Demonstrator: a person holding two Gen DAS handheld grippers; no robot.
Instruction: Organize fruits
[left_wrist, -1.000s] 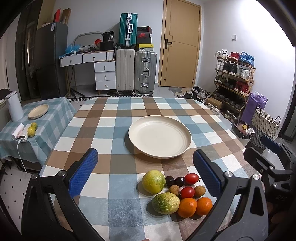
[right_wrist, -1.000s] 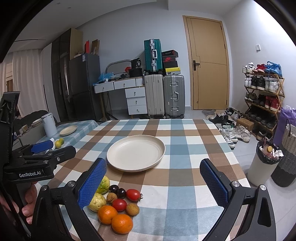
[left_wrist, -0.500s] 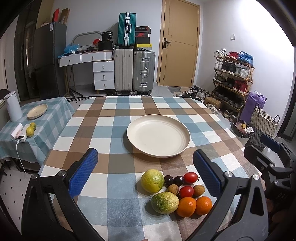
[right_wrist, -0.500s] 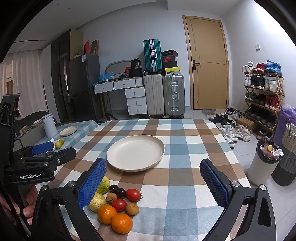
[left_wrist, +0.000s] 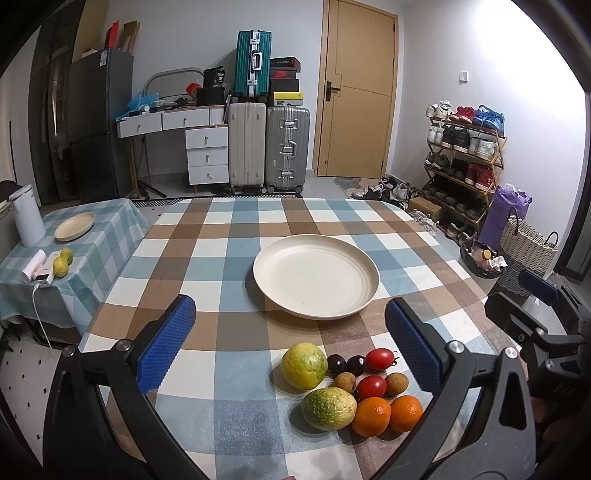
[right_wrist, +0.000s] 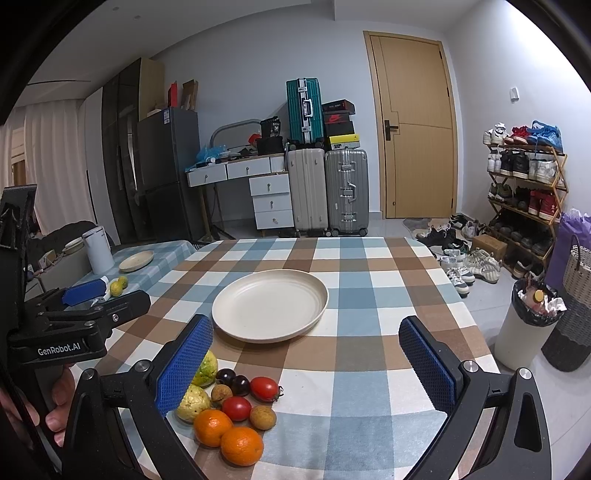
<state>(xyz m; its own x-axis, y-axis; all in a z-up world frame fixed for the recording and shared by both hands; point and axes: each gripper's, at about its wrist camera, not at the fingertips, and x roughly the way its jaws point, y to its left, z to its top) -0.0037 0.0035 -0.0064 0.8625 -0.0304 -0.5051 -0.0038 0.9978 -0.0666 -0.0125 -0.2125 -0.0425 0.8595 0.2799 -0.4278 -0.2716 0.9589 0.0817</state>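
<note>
A cluster of fruit lies at the near edge of the checked table: a yellow-green guava (left_wrist: 303, 365), a second green guava (left_wrist: 328, 408), two oranges (left_wrist: 371, 416) (right_wrist: 242, 445), two red tomatoes (left_wrist: 380, 359), two dark plums (left_wrist: 356, 364) and two brown longans (left_wrist: 396, 383). An empty cream plate (left_wrist: 316, 275) (right_wrist: 269, 310) sits beyond them. My left gripper (left_wrist: 290, 345) is open above the fruit, holding nothing. My right gripper (right_wrist: 304, 363) is open too, with the fruit at its lower left.
A side table (left_wrist: 107, 230) at the left carries a small plate (left_wrist: 75, 226), two yellow-green fruits (left_wrist: 61, 266) and a white canister (left_wrist: 26, 216). Suitcases (left_wrist: 288, 147), a shoe rack (left_wrist: 461, 158) and a bin (right_wrist: 530, 328) stand around the table.
The left gripper has drifted slightly, so the fruit and plate sit a little further left in its view. The right view is almost unchanged. Both grippers stay open.
</note>
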